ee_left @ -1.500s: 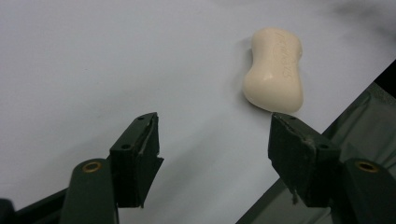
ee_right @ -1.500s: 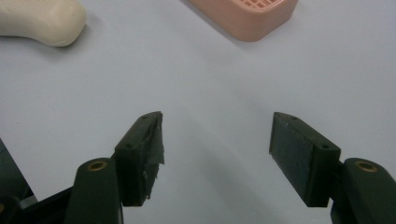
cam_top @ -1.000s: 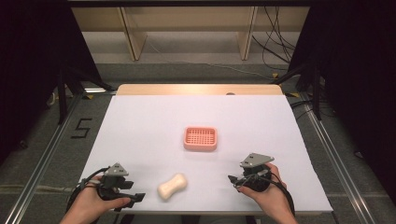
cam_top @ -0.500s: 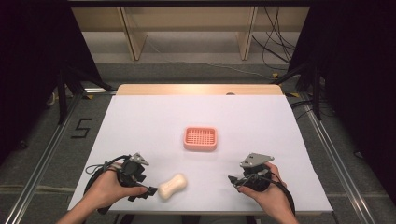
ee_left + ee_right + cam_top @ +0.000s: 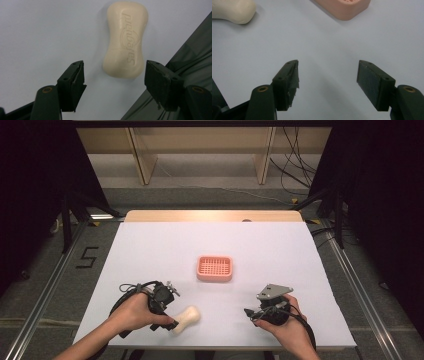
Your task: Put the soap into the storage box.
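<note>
A cream bar of soap (image 5: 186, 318) (image 5: 125, 40) lies flat on the white table near the front edge. My left gripper (image 5: 167, 317) (image 5: 115, 83) is open right at the soap's near end, its jaws wide on either side of that end without touching it. A pink soap dish (image 5: 214, 268) (image 5: 344, 7) sits at the table's middle. My right gripper (image 5: 251, 312) (image 5: 328, 82) is open at the front right, low over bare table, nothing between its jaws. The soap's end (image 5: 232, 11) lies at the upper left of the right gripper view.
The white table (image 5: 280, 255) ends close behind both hands at its front edge (image 5: 220, 348). Dark floor lies beyond it in the left gripper view. A wooden strip (image 5: 215, 216) runs along the far edge, with shelving and cables behind.
My left gripper has moved right and forward from the front left corner up to the soap's near end. The right gripper and the soap have stayed put.
</note>
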Action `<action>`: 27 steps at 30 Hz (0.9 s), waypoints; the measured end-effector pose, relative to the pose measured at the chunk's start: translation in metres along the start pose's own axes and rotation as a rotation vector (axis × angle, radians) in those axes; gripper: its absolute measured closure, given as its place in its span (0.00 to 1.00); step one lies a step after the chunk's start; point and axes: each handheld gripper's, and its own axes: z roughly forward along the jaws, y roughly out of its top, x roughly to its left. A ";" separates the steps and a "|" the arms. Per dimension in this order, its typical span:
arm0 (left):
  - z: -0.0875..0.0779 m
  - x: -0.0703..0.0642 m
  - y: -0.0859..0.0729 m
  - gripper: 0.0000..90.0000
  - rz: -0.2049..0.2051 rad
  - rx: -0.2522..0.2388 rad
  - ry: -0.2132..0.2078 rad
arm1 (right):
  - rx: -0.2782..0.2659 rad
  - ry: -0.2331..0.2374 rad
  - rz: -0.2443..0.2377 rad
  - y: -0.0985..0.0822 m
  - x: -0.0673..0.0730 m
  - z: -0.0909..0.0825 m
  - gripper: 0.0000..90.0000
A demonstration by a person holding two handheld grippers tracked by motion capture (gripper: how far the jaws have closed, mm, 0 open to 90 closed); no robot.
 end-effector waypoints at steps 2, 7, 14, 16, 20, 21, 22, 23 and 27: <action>0.003 -0.002 0.005 0.36 0.016 0.010 -0.003 | -0.003 -0.002 -0.001 0.000 0.000 0.000 0.39; 0.010 -0.008 0.017 0.36 0.048 0.039 -0.015 | 0.004 -0.001 0.010 0.000 0.001 -0.001 0.39; 0.019 -0.010 0.028 0.36 0.076 0.072 0.008 | -0.005 -0.002 0.008 -0.001 0.001 0.000 0.39; 0.022 -0.011 0.031 0.36 0.083 0.081 0.003 | -0.004 -0.002 0.006 -0.002 0.000 -0.001 0.39; 0.025 -0.013 0.035 0.38 0.091 0.101 0.014 | -0.008 -0.003 0.002 -0.002 0.001 0.000 0.38; 0.027 -0.013 0.038 0.38 0.090 0.116 0.014 | 0.006 0.008 0.010 -0.002 0.002 -0.001 0.38; 0.029 -0.013 0.038 0.38 0.089 0.107 0.019 | 0.001 0.003 -0.007 -0.002 0.000 -0.001 0.38; 0.029 -0.013 0.040 0.39 0.093 0.119 0.021 | -0.001 0.002 -0.006 -0.002 0.001 -0.001 0.38; 0.034 -0.014 0.042 0.40 0.088 0.134 0.026 | 0.007 0.006 0.013 -0.002 0.002 0.000 0.38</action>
